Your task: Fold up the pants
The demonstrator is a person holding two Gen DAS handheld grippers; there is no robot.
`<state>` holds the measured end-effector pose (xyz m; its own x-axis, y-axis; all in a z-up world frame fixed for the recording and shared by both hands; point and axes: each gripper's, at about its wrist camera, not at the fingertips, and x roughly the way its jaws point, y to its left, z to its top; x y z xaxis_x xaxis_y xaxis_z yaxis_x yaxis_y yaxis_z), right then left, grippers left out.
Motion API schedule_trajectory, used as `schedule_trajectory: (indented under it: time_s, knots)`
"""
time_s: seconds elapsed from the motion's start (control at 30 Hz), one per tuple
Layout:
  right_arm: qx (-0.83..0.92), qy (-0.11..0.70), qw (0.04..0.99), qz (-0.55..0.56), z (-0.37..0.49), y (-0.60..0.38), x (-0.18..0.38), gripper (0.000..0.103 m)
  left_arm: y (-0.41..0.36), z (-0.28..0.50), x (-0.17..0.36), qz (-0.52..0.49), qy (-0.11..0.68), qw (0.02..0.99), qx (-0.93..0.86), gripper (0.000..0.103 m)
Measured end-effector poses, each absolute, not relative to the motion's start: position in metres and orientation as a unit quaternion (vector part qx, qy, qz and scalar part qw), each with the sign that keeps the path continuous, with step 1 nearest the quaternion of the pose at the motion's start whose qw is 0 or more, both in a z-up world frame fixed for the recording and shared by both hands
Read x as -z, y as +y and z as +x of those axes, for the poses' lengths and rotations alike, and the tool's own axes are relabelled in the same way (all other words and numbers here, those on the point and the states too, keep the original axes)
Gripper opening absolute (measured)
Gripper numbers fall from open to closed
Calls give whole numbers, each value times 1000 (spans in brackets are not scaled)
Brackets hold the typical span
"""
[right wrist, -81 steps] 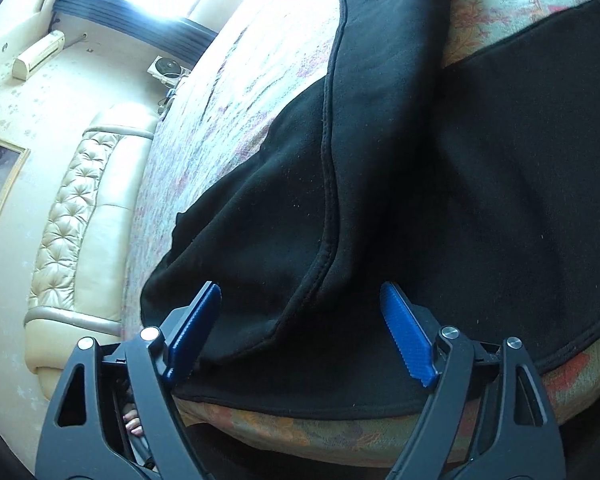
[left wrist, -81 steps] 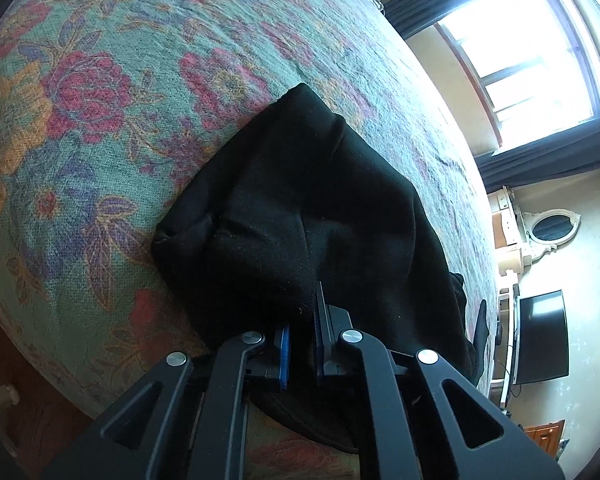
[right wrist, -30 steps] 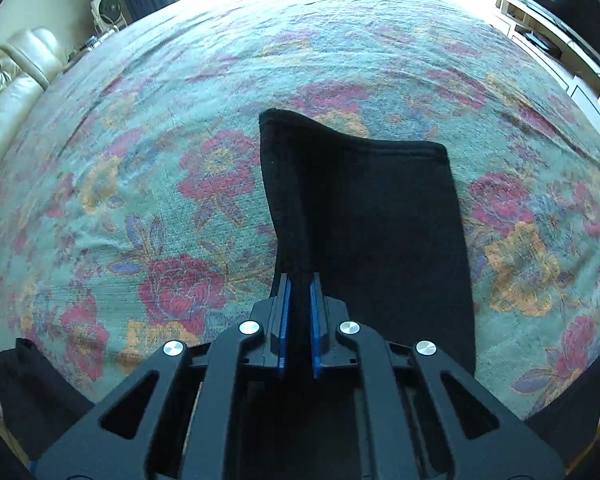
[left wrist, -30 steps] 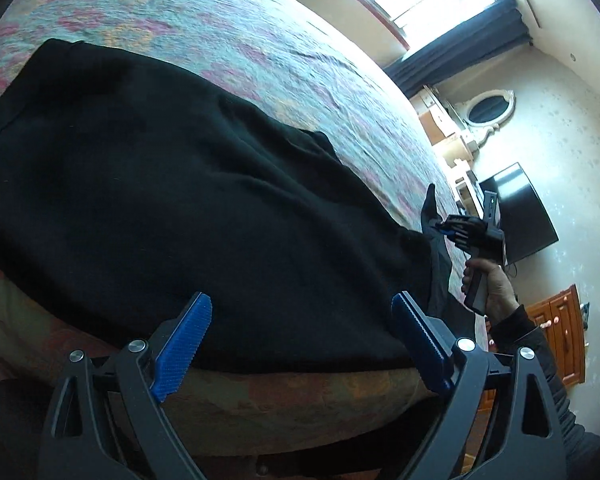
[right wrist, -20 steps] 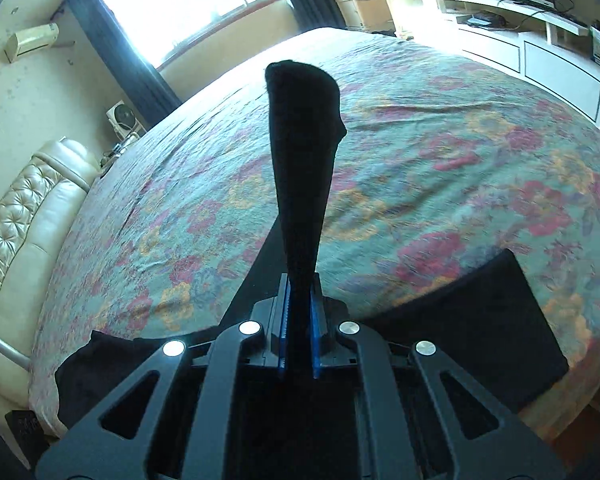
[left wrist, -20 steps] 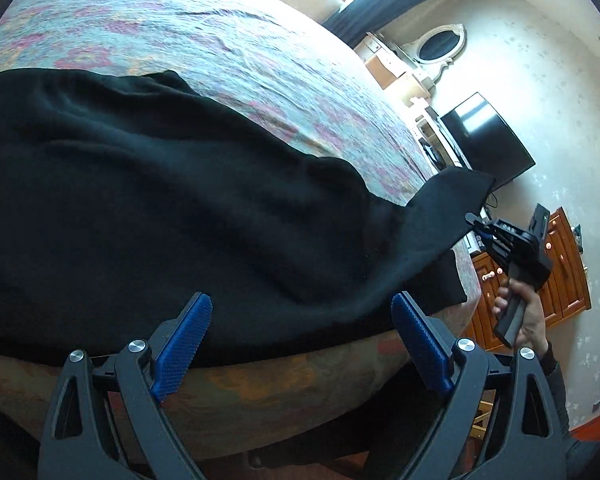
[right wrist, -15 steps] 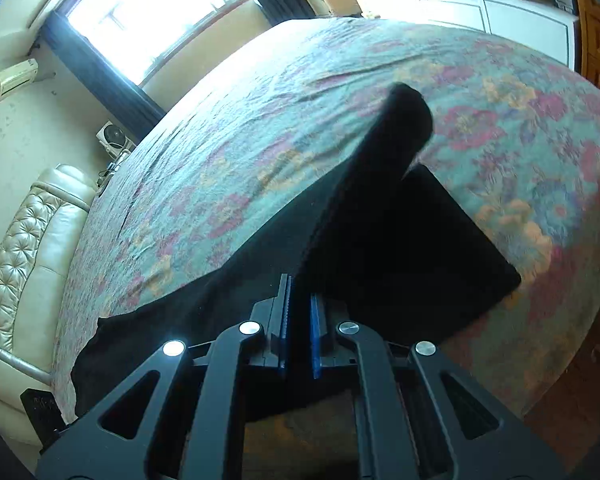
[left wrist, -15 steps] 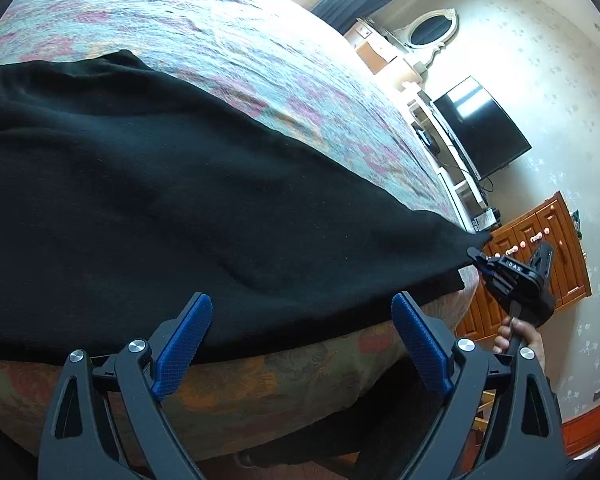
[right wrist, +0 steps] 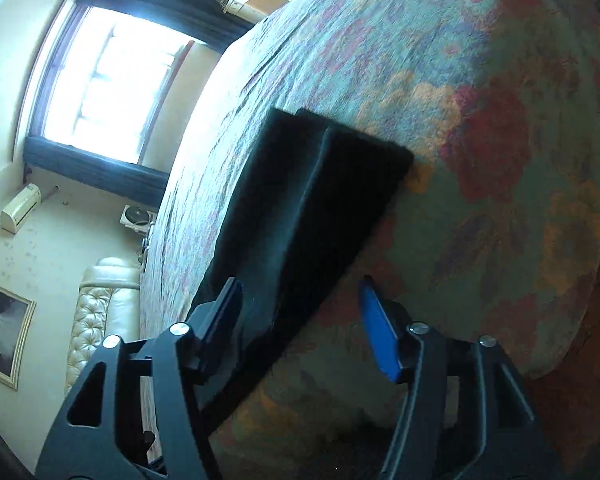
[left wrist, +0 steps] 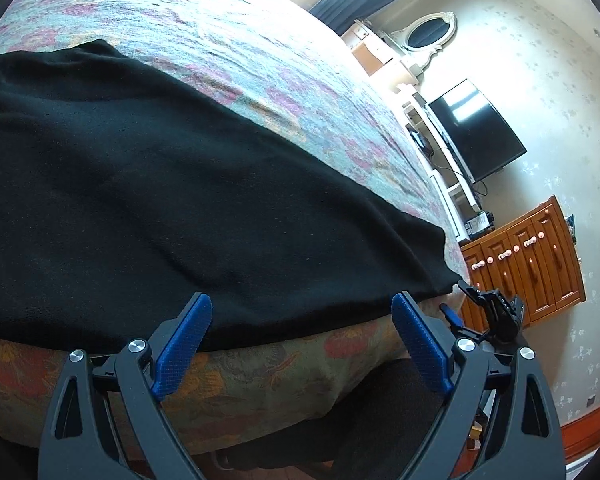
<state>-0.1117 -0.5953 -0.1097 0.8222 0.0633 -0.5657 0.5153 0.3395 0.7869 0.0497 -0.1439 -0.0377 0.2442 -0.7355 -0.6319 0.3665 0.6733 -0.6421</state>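
Black pants [left wrist: 180, 184] lie flat on the bed [left wrist: 268, 92]; left hand-held gripper [left wrist: 300, 336] wide, right hand-held gripper [right wrist: 300, 316], jaws just opened, empty at 6 o'clock.

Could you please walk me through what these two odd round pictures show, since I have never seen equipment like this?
There is no robot here: a person holds a hand-held gripper in each hand, and each carries a wide-angle camera looking along its two fingers. One picture is from the left gripper, the other from the right gripper. Both look down at a bed with a flowered cover, where black pants lie spread out near the edge. The left view also catches the right gripper at the pants' far end. Both grippers are open and hold nothing; the right one's jaws have just been opening, with a fold of the pants lying between them, not pinched.
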Motion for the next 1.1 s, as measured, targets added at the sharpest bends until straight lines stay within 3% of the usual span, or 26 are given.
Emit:
schedule_trajectory:
  time_s: [0.1,0.17,0.3,0.33,0.37,0.4,0.53,0.63,0.73,0.8,0.83,0.87,1.1]
  knots:
    - [152,240,772,569,-119,-613,112,62,-158,47,27,-166,473,777,380,90]
    - [138,237,771,575,-114,-620,114,71,-169,48,27,-149,468,784,380,90]
    - [131,244,762,586,-102,-628,125,70,-183,55,44,-142,488,780,364,90]
    - [132,247,768,576,-99,-628,124,49,-184,56,48,-145,496,777,360,90]
    - [129,253,779,558,-92,-624,119,18,-184,56,51,-149,503,773,357,90]
    - [127,262,795,532,-88,-622,111,11,-184,55,54,-152,507,770,356,90]
    - [154,274,829,463,-89,-626,89,11,-184,52,54,-141,501,773,362,90]
    - [155,307,796,497,-98,-641,128,12,-186,51,57,-136,501,772,367,90]
    - [136,283,791,526,-109,-647,135,23,-186,49,54,-132,500,771,372,90]
    - [145,282,797,514,-111,-656,122,43,-185,48,50,-133,497,771,376,90]
    - [157,278,808,495,-113,-662,112,65,-183,48,47,-136,493,771,380,90]
    - [164,273,819,478,-112,-668,102,79,-180,48,45,-138,489,772,382,90]
    - [43,351,824,443,-42,-705,98,82,-170,52,44,-133,481,785,367,90]
